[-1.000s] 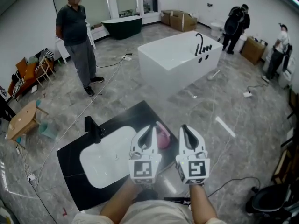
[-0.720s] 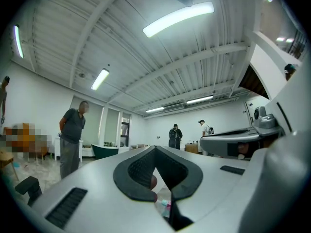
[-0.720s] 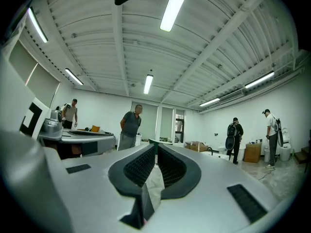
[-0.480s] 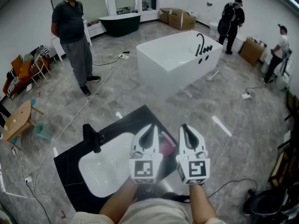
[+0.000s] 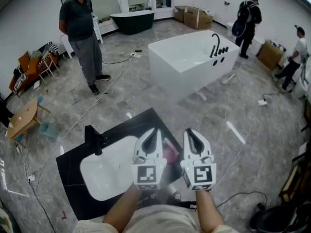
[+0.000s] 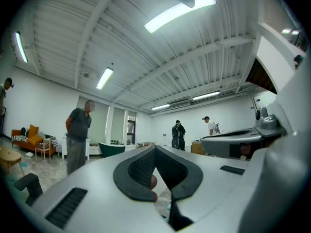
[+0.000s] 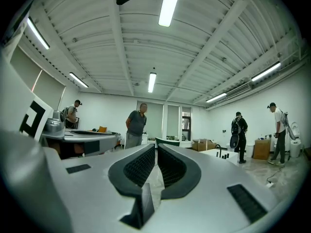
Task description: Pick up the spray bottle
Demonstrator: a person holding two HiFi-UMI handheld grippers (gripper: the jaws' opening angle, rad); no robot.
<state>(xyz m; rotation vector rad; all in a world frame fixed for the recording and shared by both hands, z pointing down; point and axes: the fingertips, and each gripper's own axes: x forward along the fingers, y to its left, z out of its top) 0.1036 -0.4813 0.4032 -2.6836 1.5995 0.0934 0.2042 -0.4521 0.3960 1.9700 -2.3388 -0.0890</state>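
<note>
A pink spray bottle [image 5: 170, 150] lies on the black counter [image 5: 73, 165], to the right of the white sink basin [image 5: 104, 171]; only a strip of it shows between my two grippers. The left gripper [image 5: 154, 131] hovers over its left side and the right gripper [image 5: 188, 131] over its right side. Both point level, away from me. In the left gripper view the jaws [image 6: 155, 148] meet at the tips, with a pink patch [image 6: 153, 182] showing through the hollow behind them. In the right gripper view the gripper [image 7: 156, 147] is shut with nothing in it.
A black faucet [image 5: 95, 139] stands at the sink's far left edge. Beyond the counter are a white bathtub [image 5: 194, 59], a standing person [image 5: 82, 38], two more people at the far right, a small wooden table [image 5: 22, 118] and cables across the floor.
Both grippers have edged forward together over the counter and now cover more of the pink bottle. Their jaws have stayed shut.
</note>
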